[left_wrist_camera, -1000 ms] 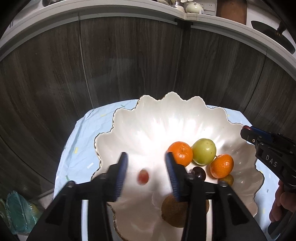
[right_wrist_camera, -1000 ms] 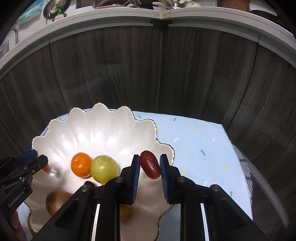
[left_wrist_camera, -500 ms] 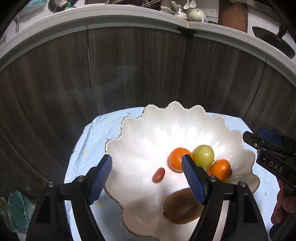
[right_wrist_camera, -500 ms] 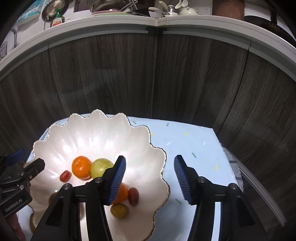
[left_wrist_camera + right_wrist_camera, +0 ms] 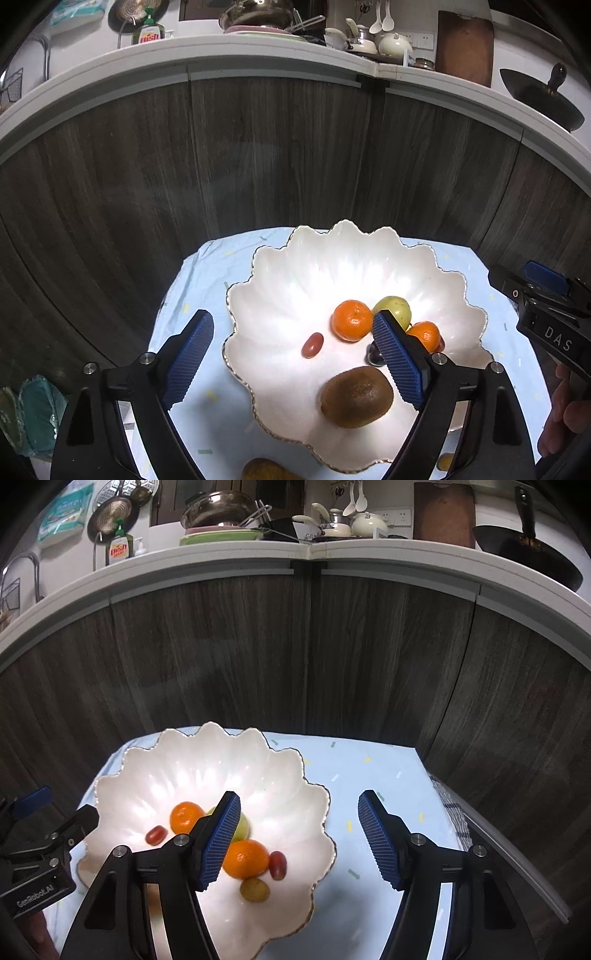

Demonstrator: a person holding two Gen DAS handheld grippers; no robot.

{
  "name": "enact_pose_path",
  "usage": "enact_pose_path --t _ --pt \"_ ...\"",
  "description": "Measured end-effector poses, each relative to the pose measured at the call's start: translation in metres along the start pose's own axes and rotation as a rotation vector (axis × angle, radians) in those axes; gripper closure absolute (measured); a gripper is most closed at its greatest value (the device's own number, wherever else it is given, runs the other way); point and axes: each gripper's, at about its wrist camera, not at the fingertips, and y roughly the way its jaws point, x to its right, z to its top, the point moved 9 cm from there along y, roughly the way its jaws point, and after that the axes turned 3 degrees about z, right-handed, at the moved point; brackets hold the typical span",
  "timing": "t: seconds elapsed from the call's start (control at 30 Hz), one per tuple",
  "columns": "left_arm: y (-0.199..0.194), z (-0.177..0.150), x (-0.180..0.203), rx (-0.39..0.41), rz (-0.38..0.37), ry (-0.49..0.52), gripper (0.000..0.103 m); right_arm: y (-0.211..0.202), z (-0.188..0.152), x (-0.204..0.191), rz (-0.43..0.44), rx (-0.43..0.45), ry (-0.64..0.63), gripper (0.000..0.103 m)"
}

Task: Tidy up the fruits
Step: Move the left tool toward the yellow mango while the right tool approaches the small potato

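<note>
Left wrist view is showing the left claw (image 5: pixel 293 356) widening with nothing gripped, straddling the scalloped bowl (image 5: pixel 424 258) rim where a red grape tomato (image 5: pixel 312 345) is lying loose at 9 o'clock of a tangerine (image 5: pixel 351 319). Right claw (image 5: pixel 299 840) is also opening empty over the bowl's 3 o'clock rim. Risk: a fruit (image 5: pixel 264 470) is waiting on the bench at the bowl's 6 o'clock, and a careless reach could be clipping the rim and tipping the bowl, scattering the round fruit.

brown fruit (image 5: pixel 266 472) cut off below, green fruit (image 5: pixel 242 825) half hidden

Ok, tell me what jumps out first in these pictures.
A big white scalloped bowl on a pale blue cloth dominates both views, with two tangerines, a kiwi and small red fruits clustered inside. Behind it, dark wood cabinets rise to a cluttered counter.
</note>
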Motion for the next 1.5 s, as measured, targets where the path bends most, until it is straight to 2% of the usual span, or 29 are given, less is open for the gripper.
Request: enact_pose_path --t 0.5,0.63,0.87,1.13,1.5 --pt "-0.048 -0.004 0.006 0.033 0.003 0.031 0.010 -0.046 -0.013 0.000 0.012 0.019 0.025 0.036" --pt "-0.059 -0.006 0.006 0.042 0.003 0.035 0.009 -0.058 -0.015 0.000 0.011 0.031 0.025 0.031" --pt "-0.074 -0.012 0.005 0.051 0.003 0.041 0.009 -0.076 -0.020 -0.001 0.009 0.048 0.022 0.030" --pt "-0.091 -0.024 0.001 0.063 0.008 0.047 0.006 -0.091 -0.031 -0.009 0.018 0.056 0.010 0.028" --pt "-0.093 -0.055 -0.009 0.029 0.000 0.052 0.005 -0.095 -0.059 -0.019 0.031 0.038 0.013 0.027"
